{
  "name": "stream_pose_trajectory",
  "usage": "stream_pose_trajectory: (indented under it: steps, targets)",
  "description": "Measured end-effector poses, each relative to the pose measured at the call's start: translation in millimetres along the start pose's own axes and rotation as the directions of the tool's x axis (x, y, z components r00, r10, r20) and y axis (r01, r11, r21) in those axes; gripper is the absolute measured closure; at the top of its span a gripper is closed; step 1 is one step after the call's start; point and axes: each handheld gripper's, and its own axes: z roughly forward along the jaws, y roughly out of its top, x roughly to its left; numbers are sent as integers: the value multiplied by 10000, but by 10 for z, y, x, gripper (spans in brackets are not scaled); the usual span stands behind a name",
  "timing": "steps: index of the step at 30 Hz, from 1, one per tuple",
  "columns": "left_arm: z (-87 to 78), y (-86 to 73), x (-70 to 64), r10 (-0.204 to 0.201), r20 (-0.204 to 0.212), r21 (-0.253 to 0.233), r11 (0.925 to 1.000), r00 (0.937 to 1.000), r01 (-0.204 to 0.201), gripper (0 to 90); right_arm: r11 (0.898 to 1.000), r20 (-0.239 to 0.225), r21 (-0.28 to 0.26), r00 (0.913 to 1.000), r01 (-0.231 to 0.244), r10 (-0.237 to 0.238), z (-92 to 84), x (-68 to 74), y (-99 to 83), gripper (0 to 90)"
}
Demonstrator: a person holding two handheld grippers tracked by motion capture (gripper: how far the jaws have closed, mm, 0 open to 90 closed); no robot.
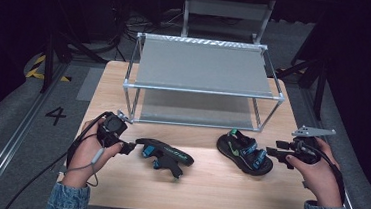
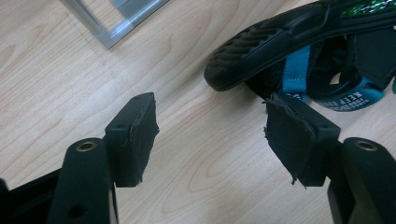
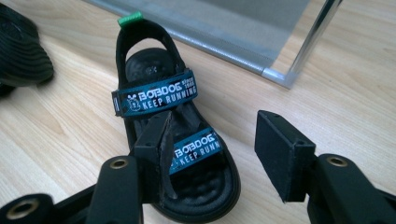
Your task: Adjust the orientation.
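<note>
**Two sandals, both tools released**

Lower left of the high view, the left tool (image 1: pixel 129 146) gapes just beside the tipped sandal (image 1: pixel 165 156). Lower right, the right tool (image 1: pixel 274 154) stands released at the upright sandal (image 1: pixel 244 152). Both lie on the worktop (image 1: pixel 217 187); the rack (image 1: pixel 203 81) stands beyond, upper centre.
</note>
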Motion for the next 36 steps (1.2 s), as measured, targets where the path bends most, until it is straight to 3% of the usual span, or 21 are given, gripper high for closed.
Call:
stream_pose_trajectory:
  steps: [7,14,25,30,36]
  targets:
    - [-48,115,-93,555,279,-499,9973,9981,-540,397,9998,42,183,10000,-59,58,-16,-36,-49,483]
    - [-45,241,-238,1086,737,-818,9914,9914,-1025,505,9997,70,178,9999,-157,156,-76,-65,-102,486]
    - [68,403,-434,1727,1649,-992,9825,9711,-1579,869,9997,67,211,9999,-104,103,-105,-57,-135,489]
    - [144,435,-474,1824,1691,-802,9820,9686,-1709,898,9996,49,272,10000,2,-4,-89,-46,-136,489]
    - [231,455,-465,1729,1458,-597,9844,9741,-1658,899,9995,15,315,10000,49,-50,-72,-35,-134,486]
